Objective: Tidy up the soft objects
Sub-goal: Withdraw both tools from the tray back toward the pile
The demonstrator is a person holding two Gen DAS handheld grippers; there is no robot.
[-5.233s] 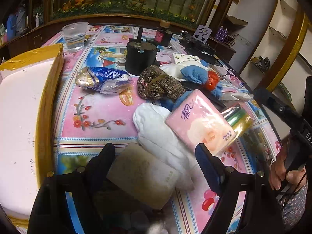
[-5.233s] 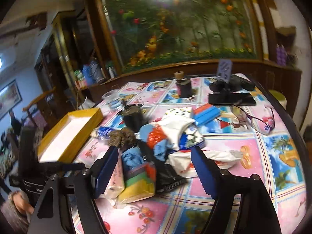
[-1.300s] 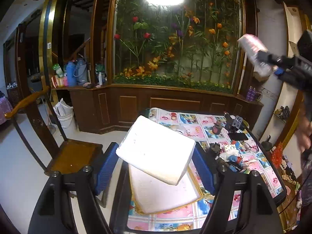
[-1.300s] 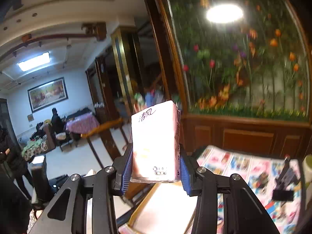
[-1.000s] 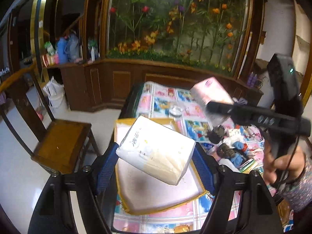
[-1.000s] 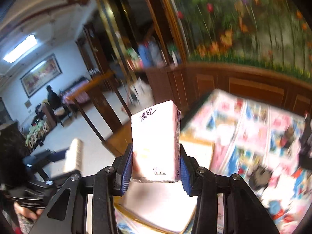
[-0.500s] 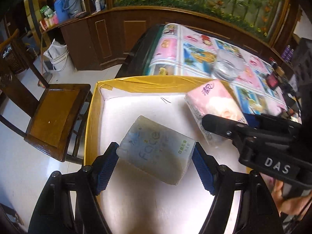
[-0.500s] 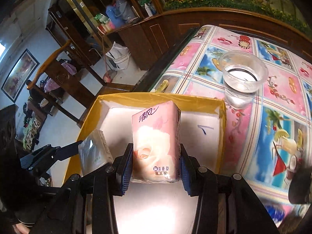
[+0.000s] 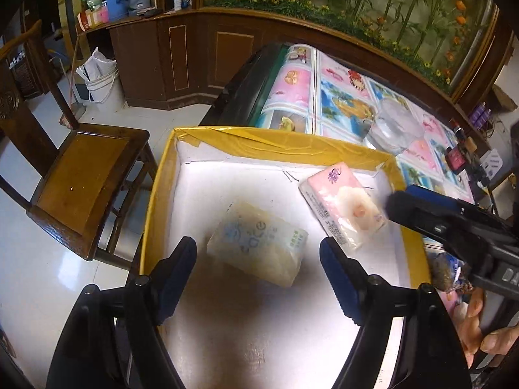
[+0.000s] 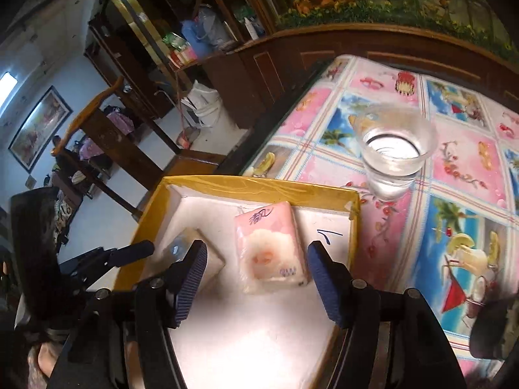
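Note:
A yellow-rimmed box with a white floor stands at the table's end. A white tissue pack lies flat on that floor, between the fingers of my left gripper. Its jaws are opening and both pads stand clear of the pack. A pink tissue pack lies by the box's far wall, ahead of my right gripper. The right jaws are opening too, with a gap on each side of the pink pack. The right gripper's fingers reach in from the right in the left wrist view.
A glass of water stands on the flowered tablecloth just beyond the box. A wooden chair is left of the box, over the floor. A person's hand holds the right gripper. Mixed items lie right of the box.
Both grippers carried their packs down into the box. Half a second ago each pack was clamped; now both lie on the box floor and the jaws have spread away from them.

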